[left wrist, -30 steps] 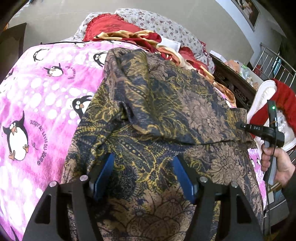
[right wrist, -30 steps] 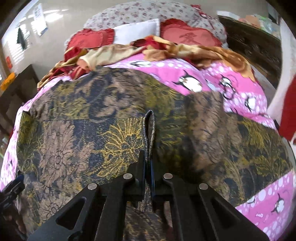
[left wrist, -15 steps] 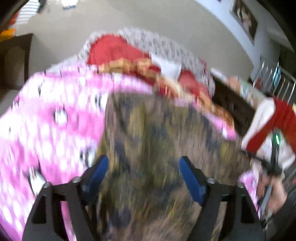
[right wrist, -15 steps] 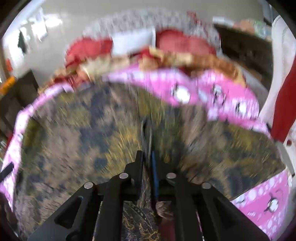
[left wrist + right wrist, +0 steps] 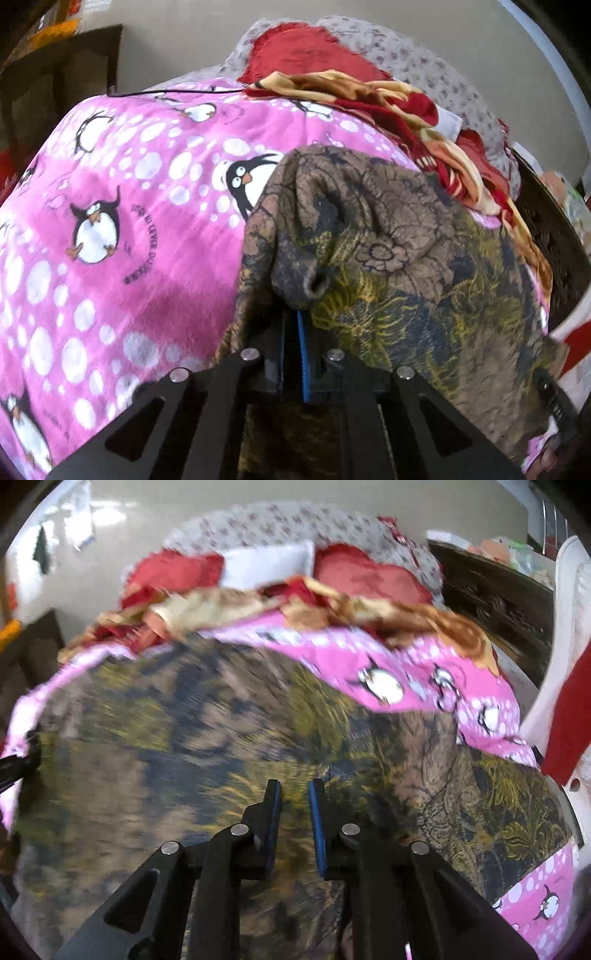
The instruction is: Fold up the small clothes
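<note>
Left hand-held gripper pinches batik garment; right opening, empty.

The only lettering stands on the pink fleece blanket with white spots and penguins, left of centre in the left wrist view. Dark purple capitals curve around the right side of one penguin print; the words "LEVER DU" can be made out, the letters before and after them too blurred to tell. In the right wrist view nothing can be read.
</note>
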Demonstrator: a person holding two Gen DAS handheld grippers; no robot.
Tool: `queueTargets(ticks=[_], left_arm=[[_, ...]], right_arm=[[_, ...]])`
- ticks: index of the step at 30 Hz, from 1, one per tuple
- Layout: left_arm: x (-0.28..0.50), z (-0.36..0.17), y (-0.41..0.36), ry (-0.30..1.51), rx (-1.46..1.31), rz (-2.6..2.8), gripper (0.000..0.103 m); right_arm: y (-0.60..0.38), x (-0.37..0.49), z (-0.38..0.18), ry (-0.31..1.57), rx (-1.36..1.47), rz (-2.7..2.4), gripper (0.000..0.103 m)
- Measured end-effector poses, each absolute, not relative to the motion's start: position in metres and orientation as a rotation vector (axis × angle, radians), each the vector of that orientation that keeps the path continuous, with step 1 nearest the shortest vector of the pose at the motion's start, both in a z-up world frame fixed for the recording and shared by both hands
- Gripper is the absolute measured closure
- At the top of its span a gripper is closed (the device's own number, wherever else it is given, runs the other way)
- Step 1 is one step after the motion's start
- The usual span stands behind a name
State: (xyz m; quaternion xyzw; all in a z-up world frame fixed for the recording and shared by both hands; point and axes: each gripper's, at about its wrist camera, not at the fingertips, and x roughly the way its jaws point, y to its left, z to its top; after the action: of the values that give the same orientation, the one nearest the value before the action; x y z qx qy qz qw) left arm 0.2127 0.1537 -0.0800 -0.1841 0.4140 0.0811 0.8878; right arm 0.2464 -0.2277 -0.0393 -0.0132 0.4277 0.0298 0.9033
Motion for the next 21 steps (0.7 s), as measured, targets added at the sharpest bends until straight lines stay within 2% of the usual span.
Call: queueTargets(ticks=[5, 7, 9, 12, 16, 17, 19, 21], left_arm=[[0.205, -0.072, 0.154, 0.872, -0.304, 0.098, 0.095], [0.191, -0.060, 0.158, 0.855, -0.320, 0.090, 0.091], [0.169, -0.048, 0.157, 0.804, -0.294, 0.079, 0.081], [0.153, -0.049, 0.144, 0.816, -0.298, 0.025, 0.081], [0.162, -0.078, 0.126, 0.908, -0.231, 0.034, 0.079], [0.162, -0.076, 0.124, 0.881, -0.222, 0.033, 0.078], [0.162, -0.076, 0.122, 0.879, -0.201, 0.033, 0.078], [0.159, -0.074, 0.120, 0.873, -0.190, 0.023, 0.073]], right_arm=[[-0.226, 0.245, -0.043, 0.883, -0.076, 0.073, 0.091], [-0.224, 0.237, -0.031, 0.865, -0.073, 0.094, 0.091], [-0.217, 0.219, -0.017, 0.807, -0.062, 0.130, 0.091], [-0.201, 0.194, -0.013, 0.781, -0.072, 0.190, 0.091], [-0.186, 0.189, -0.049, 0.907, -0.117, 0.172, 0.091], [-0.188, 0.190, -0.058, 0.936, -0.100, 0.164, 0.090], [-0.195, 0.193, -0.058, 0.936, -0.020, 0.163, 0.089], [-0.199, 0.196, -0.057, 0.961, 0.033, 0.159, 0.088]])
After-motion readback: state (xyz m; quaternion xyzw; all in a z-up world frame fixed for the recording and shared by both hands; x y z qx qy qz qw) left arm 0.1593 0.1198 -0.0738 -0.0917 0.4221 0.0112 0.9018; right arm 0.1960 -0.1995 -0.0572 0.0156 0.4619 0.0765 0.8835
